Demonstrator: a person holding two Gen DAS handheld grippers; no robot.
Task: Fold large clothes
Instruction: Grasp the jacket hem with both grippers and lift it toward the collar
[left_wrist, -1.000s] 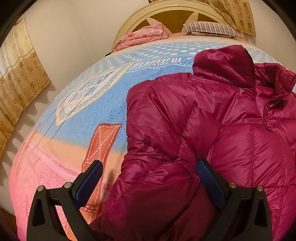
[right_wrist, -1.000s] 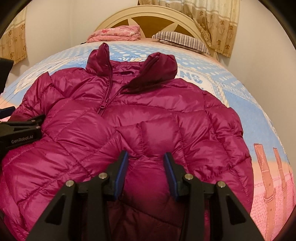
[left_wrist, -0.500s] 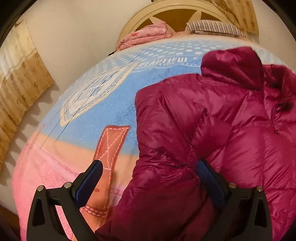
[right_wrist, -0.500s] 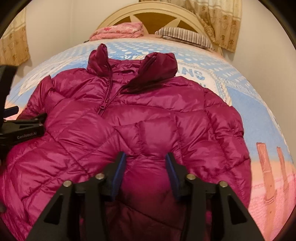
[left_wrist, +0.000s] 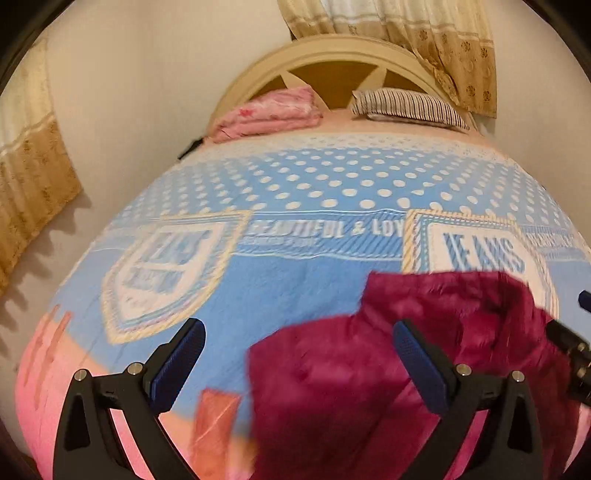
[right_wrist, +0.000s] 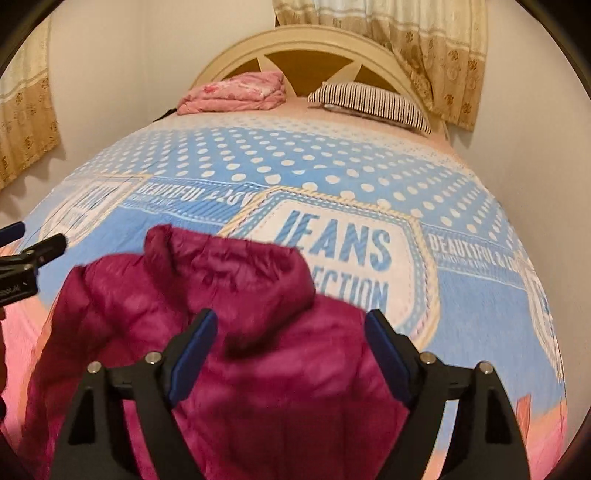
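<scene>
Magenta down jacket (right_wrist: 258, 369) — bunched on bed (right_wrist: 332, 166), between right gripper (right_wrist: 291, 354) fingers; both spread wide, gripping nothing — left gripper (left_wrist: 299, 362) alongside.

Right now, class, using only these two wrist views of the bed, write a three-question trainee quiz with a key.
1. True or false: the left gripper has its jaws spread wide.
2. Which lies at the head of the bed beside the pink folded blanket? A) striped pillow B) laptop C) basket
3. Fill in: the big word printed on the bedspread past the magenta jacket and the right gripper is ____.

Key: 1 true; 2 A, the striped pillow; 3 JEANS.
</scene>
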